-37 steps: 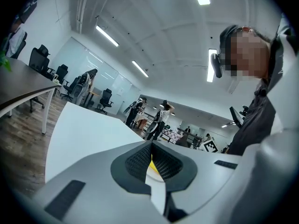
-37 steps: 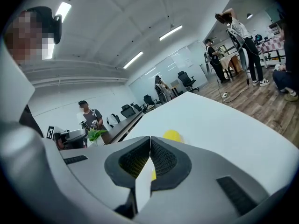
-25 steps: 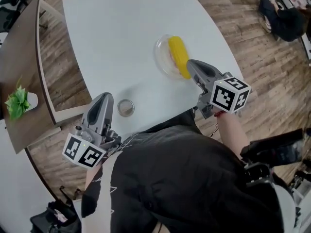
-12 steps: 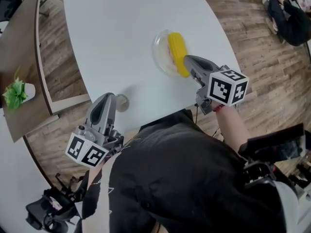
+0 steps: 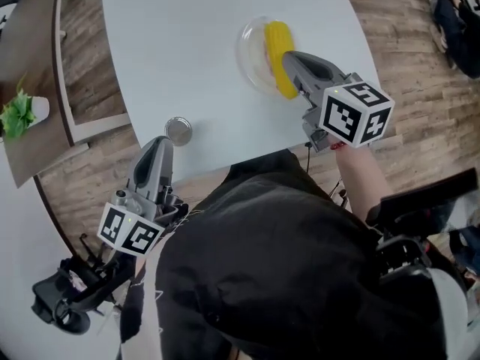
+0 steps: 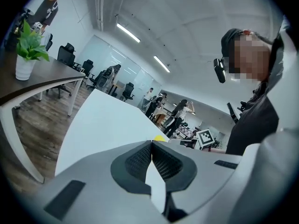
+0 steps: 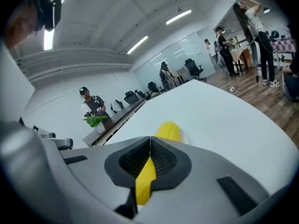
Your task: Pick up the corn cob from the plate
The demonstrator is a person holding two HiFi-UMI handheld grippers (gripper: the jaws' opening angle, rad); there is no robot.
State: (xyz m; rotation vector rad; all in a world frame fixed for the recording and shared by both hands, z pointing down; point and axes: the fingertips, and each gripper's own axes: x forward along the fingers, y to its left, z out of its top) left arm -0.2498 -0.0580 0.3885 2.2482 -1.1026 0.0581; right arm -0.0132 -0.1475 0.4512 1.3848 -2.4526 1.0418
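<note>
The approach is being made: the right gripper [image 5: 288,57] is being held at the near end of the cob [image 5: 276,39], which is lying on the plate [image 5: 248,58] near the table's [image 5: 187,43] right edge. Its jaws are being held together, empty, so opening is being called for next. The left gripper [image 5: 159,142], jaws likewise together on nothing, is being held at the near edge, well apart; open table is lying beyond the plate.

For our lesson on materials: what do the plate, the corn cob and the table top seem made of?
Plate: clear glass or plastic, glossy; the white surface beneath shows through. Corn cob: evenly bright yellow, smooth; possibly a plastic model, though real corn can't be excluded. Table top: plain white, matte, seamless; probably laminate or painted board.
</note>
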